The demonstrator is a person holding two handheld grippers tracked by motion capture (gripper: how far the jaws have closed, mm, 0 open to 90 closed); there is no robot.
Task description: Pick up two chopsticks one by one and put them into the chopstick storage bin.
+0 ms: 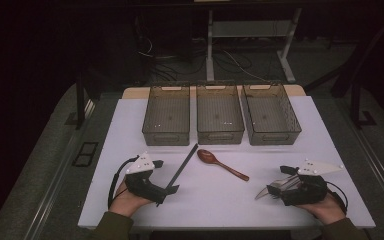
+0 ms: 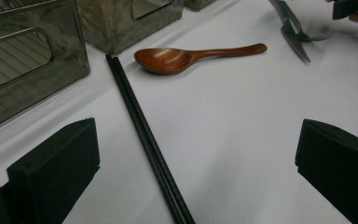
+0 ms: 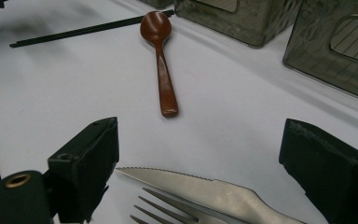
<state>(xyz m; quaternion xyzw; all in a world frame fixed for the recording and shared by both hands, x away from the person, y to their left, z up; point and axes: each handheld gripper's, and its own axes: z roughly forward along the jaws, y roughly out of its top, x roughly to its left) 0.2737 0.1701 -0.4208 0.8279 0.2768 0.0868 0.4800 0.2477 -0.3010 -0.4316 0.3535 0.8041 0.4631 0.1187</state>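
Observation:
A pair of black chopsticks [image 1: 182,167] lies slantwise on the white table [image 1: 130,130], and a brown wooden spoon [image 1: 222,164] rests just right of their far end. My left gripper [image 1: 165,177] sits at the near left, open, its jaws standing on either side of the chopsticks' [image 2: 144,135] near part without touching them. In the left gripper view the spoon [image 2: 186,56] lies ahead. My right gripper [image 1: 279,181] is open at the near right. A steel knife [image 3: 205,191] and fork [image 3: 163,207] lie on the table between its wide jaws, and the spoon [image 3: 163,70] is beyond them.
Three grey see-through bins stand in a row at the back of the table: left [image 1: 166,115], middle [image 1: 219,114] and right [image 1: 271,114]. A hand holds each gripper at the near edge. Dark floor, cables and a desk frame lie beyond the table.

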